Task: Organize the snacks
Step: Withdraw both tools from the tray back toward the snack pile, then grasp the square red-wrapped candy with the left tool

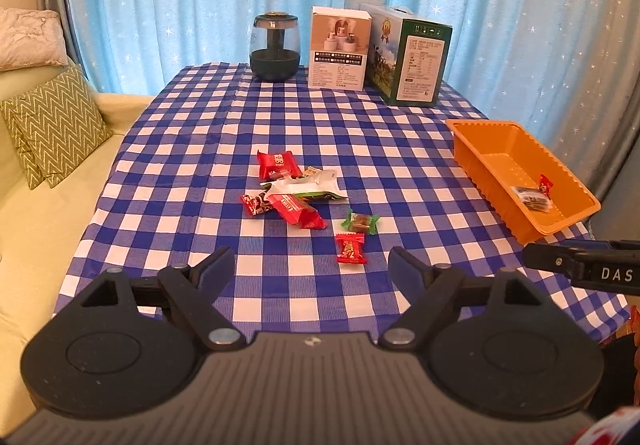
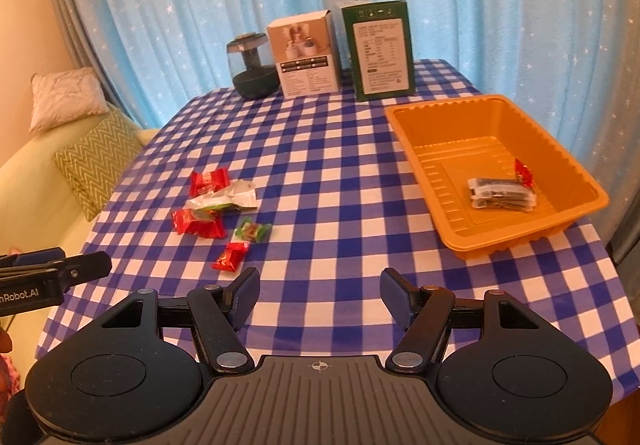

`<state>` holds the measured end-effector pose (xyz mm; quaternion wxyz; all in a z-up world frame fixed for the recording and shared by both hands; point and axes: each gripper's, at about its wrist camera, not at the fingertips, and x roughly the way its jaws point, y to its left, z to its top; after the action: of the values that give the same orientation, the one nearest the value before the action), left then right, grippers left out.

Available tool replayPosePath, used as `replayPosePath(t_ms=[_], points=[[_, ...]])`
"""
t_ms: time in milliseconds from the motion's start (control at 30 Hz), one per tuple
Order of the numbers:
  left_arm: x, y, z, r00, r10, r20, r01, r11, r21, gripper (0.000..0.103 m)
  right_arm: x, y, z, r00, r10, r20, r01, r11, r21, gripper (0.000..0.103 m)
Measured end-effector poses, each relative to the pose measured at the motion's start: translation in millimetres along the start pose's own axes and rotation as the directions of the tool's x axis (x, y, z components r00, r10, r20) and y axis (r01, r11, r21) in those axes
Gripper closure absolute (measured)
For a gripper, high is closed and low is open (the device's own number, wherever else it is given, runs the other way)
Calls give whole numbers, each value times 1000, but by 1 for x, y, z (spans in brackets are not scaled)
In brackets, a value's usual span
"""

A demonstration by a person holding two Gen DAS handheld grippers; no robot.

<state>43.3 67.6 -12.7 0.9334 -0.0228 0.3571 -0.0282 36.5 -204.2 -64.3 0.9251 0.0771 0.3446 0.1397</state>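
While both spread, empty: red candy (image 1: 351, 248) just ahead of left claw (image 1: 311, 265), left of right claw (image 2: 319, 291).

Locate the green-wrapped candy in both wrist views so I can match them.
Left wrist: green-wrapped candy sits just right of centre, right of the snack pile, above the small red candy.
Right wrist: green-wrapped candy sits left of centre, again just above the small red candy.
Shared landmark: the orange tray on the right in both.
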Motion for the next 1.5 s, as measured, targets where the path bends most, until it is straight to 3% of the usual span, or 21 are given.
replayPosePath(t_ms=[200,533,800,867,967,1100,1233,1367,1500], points=[[28,-4,2,1000,-15,-24,15,1000,10,23,22,-1,0,1000,9,-22,-9,1000,-18,36],[89,-19,1,997,-42,-63,45,998,40,34,68,-19,4,998,4,-60,-4,1000,-6,36],[135,-32,-4,993,-63,-97,70,995,72,48,101,-25,9,996,20,-89,-21,1000,-12,36],[144,-33,-5,992,-70,-107,78,994,73,58,107,-25,10,995,20,-93,-21,1000,-12,36],[156,-35,-7,990,-76,-123,86,993,80,64,116,-25,11,995,19,-102,-21,1000,-17,36],[168,-37,-9,987,-84,-140,96,992,85,69,125,-24,12,994,16,-111,-19,999,-25,36],[170,-35,-11,986,-83,-147,97,991,94,84,132,-20,13,993,24,-118,-29,999,-39,36],[161,-24,-11,989,-53,-141,67,993,96,84,141,-10,15,991,56,-120,-67,994,-85,36],[152,-6,-11,990,-27,-137,36,997,65,84,154,6,21,983,133,-129,-154,974,-167,36]])
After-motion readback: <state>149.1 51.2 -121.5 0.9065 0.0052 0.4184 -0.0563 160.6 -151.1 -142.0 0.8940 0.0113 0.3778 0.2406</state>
